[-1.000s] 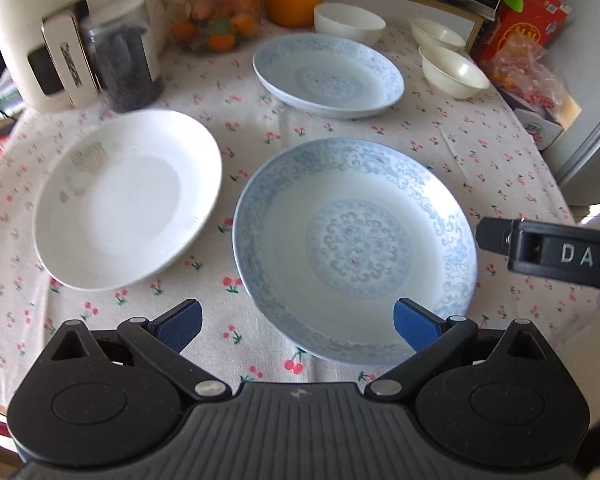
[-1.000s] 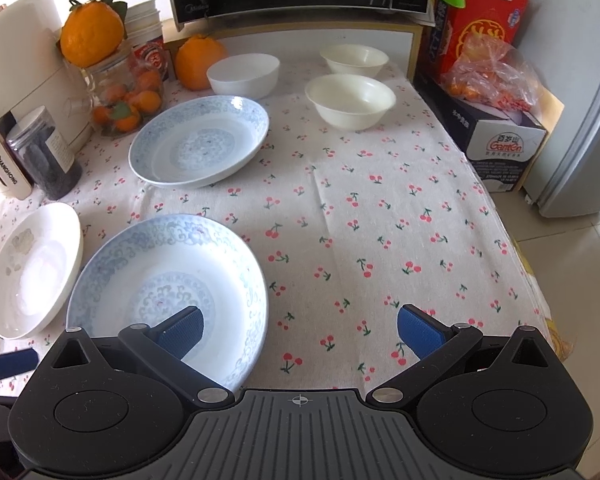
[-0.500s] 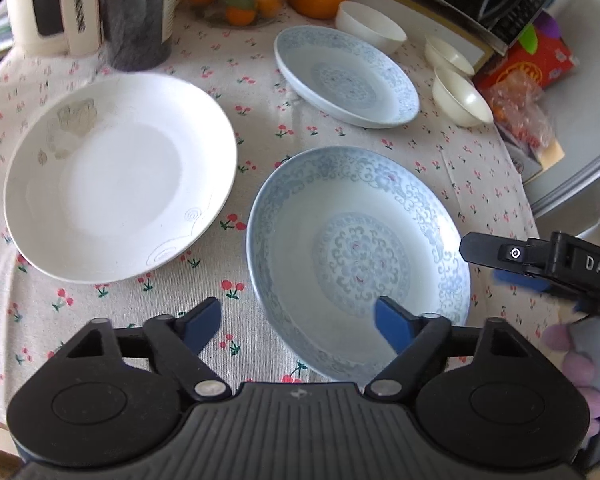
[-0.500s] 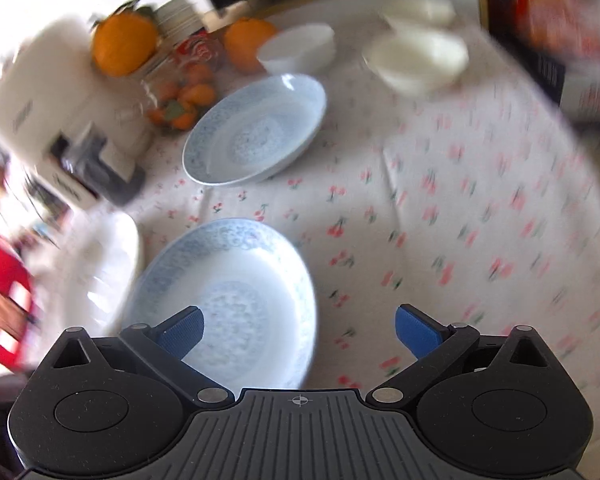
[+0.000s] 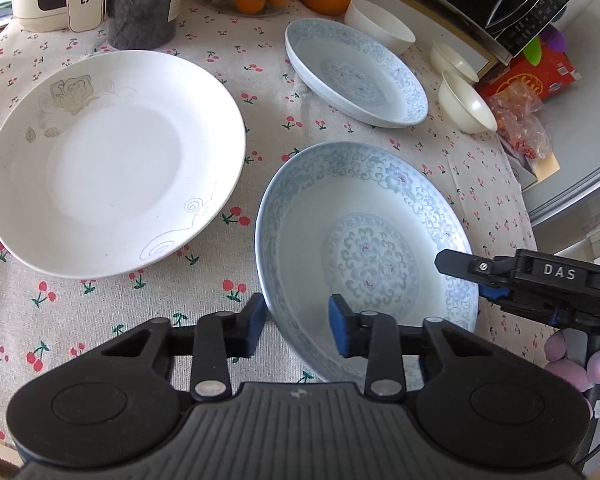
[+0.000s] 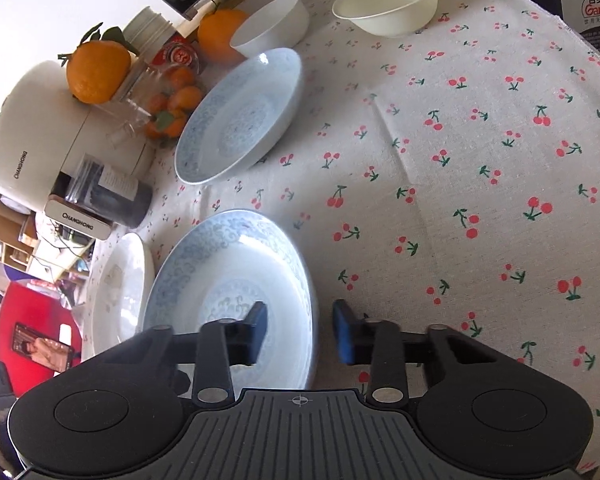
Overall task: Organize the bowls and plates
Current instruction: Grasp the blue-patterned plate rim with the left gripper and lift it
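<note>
Between my two tongs lies the near blue plate (image 5: 364, 248) on the worktop (image 6: 440, 168). My left tongs (image 5: 298, 322) have just been closing and straddle its left rim; my right tongs (image 6: 300, 330) likewise straddle its right rim. Whether the pads already press, I cannot tell.
</note>
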The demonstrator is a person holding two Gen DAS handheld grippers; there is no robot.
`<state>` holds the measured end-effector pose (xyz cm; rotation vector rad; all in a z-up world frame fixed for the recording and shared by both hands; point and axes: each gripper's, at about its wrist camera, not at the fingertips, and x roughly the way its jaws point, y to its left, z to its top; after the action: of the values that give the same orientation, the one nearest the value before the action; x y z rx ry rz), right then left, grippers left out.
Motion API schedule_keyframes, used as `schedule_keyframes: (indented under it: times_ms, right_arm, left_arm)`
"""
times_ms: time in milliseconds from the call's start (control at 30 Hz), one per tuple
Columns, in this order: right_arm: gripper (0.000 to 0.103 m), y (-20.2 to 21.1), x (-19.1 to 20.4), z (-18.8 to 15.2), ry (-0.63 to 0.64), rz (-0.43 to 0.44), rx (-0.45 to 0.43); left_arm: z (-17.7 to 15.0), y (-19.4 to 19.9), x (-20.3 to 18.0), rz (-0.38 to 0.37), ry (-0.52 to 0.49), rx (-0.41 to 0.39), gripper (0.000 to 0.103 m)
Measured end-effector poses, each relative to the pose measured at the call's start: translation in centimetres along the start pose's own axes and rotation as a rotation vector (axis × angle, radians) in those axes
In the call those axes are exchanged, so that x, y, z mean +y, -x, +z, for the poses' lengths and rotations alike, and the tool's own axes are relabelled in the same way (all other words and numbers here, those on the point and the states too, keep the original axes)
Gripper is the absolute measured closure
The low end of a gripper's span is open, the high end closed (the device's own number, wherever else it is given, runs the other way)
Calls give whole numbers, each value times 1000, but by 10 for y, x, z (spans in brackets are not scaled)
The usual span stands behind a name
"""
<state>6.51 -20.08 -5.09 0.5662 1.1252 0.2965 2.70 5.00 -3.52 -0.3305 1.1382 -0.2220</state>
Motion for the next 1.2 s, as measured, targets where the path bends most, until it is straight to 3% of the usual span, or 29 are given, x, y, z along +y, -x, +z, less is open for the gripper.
schedule_keyframes:
  times_ms: [67,233,500,767,1200]
  right_arm:
    - [83,-2,1,-1,10,-7,3]
    - [88,-2,5,-2,30,-46,-12]
    - [88,10,7,15,27,-79,-63]
    - [88,9,-2,33,-31,-127,-60]
    - [88,2,-6,59,-84,-161,-89]
  left_arm:
    - [0,0,2,4,11,-7,81]
    - [-1,1,4,8,24,-11,86]
    - [-1,2,-9,-28,-24,-30,87]
    - [5,-10,-25,-25,-51,-29,86]
    - [14,-20,-37,-21,-36,-27,85]
